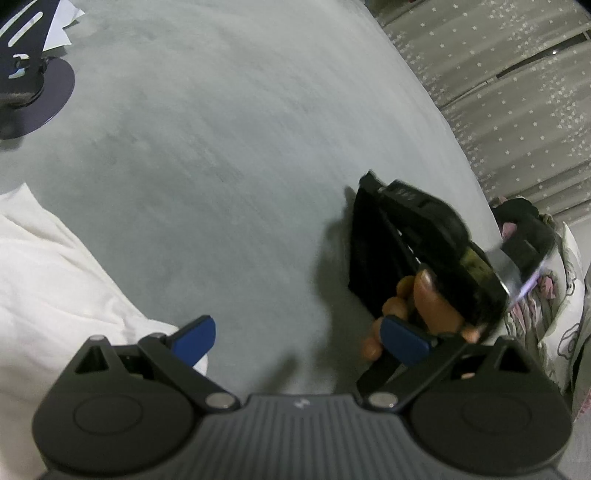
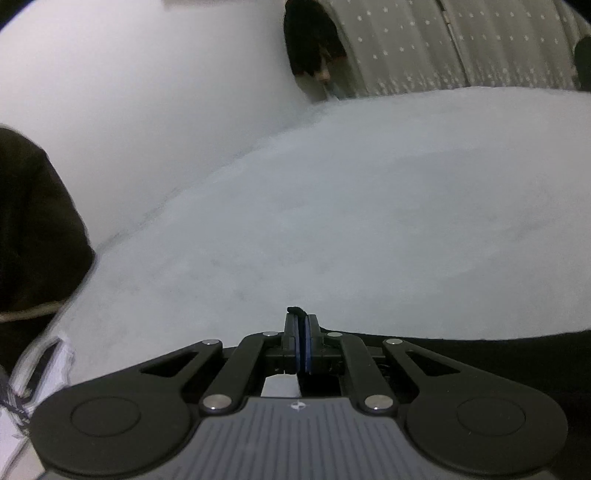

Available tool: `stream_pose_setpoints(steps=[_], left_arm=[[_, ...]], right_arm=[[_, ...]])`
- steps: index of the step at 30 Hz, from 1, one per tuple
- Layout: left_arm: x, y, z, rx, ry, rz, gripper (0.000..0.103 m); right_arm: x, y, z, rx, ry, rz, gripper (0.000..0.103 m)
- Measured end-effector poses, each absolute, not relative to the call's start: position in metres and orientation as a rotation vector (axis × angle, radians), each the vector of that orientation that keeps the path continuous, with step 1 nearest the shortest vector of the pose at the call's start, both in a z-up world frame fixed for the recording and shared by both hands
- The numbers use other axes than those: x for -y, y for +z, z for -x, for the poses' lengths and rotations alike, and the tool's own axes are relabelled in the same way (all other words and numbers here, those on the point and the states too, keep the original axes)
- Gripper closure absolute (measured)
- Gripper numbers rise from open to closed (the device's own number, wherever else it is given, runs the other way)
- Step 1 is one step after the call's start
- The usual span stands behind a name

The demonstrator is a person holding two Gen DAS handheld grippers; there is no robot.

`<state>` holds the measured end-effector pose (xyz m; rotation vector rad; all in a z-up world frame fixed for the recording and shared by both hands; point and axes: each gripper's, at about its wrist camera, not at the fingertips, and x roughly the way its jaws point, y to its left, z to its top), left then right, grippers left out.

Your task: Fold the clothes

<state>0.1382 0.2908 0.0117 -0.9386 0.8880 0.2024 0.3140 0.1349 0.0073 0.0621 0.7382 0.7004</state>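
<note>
- Left wrist view: the left gripper fills the bottom of the frame, its two blue-padded fingers spread wide apart with nothing between them.
- Left wrist view: a white garment lies crumpled at the left edge of the frame on the grey bed cover; its near corner reaches just behind the left blue pad, and whether they touch cannot be told.
- Left wrist view: at the right of the frame the right gripper shows as a black, motion-blurred block above the cover, held by a hand whose fingers show just behind the right blue pad.
- Left wrist view: a dark round stand sits in the upper left corner with white paper behind it; a star-patterned curtain runs along the upper right.
- Right wrist view: the right gripper sits at bottom centre with its blue pads pressed together on a thin edge of black cloth, a small tuft of which pokes up above the tips.
- Right wrist view: the black cloth spreads from the fingers toward the lower right of the frame, lying over the grey bed cover.
- Right wrist view: a dark shape fills the left edge, too blurred to identify; a white wall takes the upper left, and the star-patterned curtain the upper right.
</note>
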Motion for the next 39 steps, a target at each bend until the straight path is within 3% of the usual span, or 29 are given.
stream_pose_setpoints(steps=[2,4,6,10,20,26,33,35,36,38,39], left_arm=[[-0.290,0.012,-0.139,-0.893,0.201,0.930,0.003],[-0.290,0.012,-0.140,-0.895,0.199,0.925,0.003],[-0.291,0.013,-0.140,-0.894,0.198,0.919,0.003],[-0.287,0.018,-0.141,-0.879,0.180,0.864,0.003],[-0.221,0.075,-0.164,-0.745,0.009,0.393,0.003],[-0.136,0.087,-0.235,-0.743,-0.178,0.158,0.003],[-0.062,0.041,-0.319,-0.822,-0.263,0.003,0.003],[-0.052,0.020,-0.336,-0.853,-0.264,-0.024,0.014],[-0.051,0.016,-0.341,-0.857,-0.265,-0.026,0.028],[-0.055,0.017,-0.347,-0.847,-0.268,-0.015,0.036],[-0.058,0.017,-0.349,-0.842,-0.270,-0.010,0.054]], right_arm=[[-0.132,0.005,-0.315,-0.770,0.694,-0.037,0.090],[-0.111,0.016,-0.312,-0.736,0.699,-0.072,0.071],[-0.080,0.032,-0.309,-0.668,0.701,-0.143,0.065],[0.007,0.052,-0.320,-0.669,0.599,-0.225,0.065],[0.224,0.065,-0.288,-0.658,0.292,0.035,0.065],[0.270,0.059,-0.289,-0.673,0.283,0.203,0.069],[0.273,0.037,-0.319,-0.702,0.338,0.314,0.078],[0.261,0.030,-0.329,-0.693,0.373,0.326,0.079],[0.257,0.025,-0.335,-0.691,0.386,0.330,0.079],[0.250,0.016,-0.345,-0.691,0.405,0.341,0.081],[0.247,0.012,-0.349,-0.698,0.414,0.352,0.086]])
